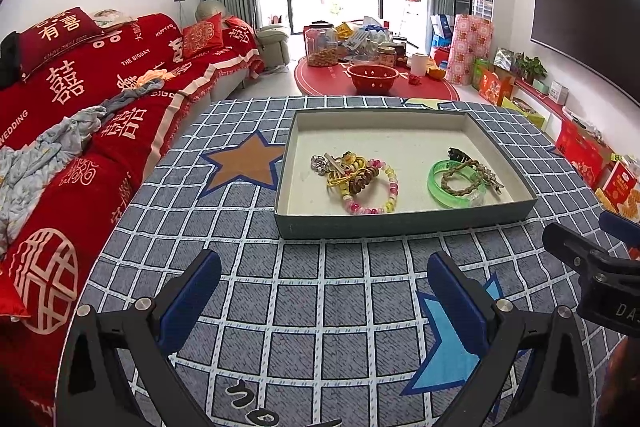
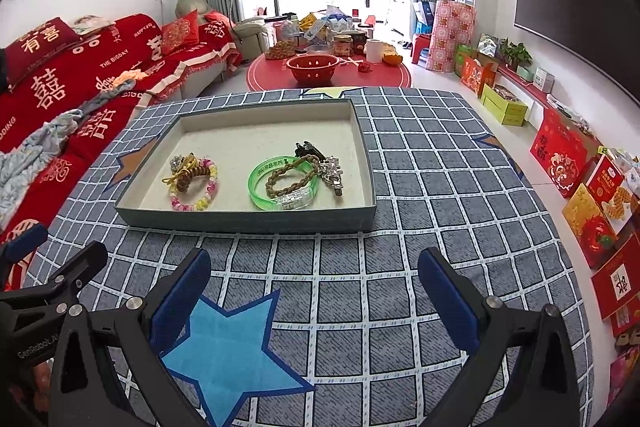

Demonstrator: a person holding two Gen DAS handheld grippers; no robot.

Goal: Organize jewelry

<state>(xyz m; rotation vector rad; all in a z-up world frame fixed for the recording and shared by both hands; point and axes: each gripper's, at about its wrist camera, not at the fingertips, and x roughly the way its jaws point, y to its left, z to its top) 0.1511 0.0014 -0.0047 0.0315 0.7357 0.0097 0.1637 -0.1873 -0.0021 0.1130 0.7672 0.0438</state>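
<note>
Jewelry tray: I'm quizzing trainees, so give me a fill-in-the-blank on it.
1. The translucent green plastic bangle lies inside the shallow grey cardboard ____.
2. A braided brown cord bracelet rests on the ____ bangle.
3. The left gripper and right gripper both stand ____.
4. The pink-and-yellow beaded bracelet lies ____ of the bangle.

Missing: tray; green; open; left
</note>
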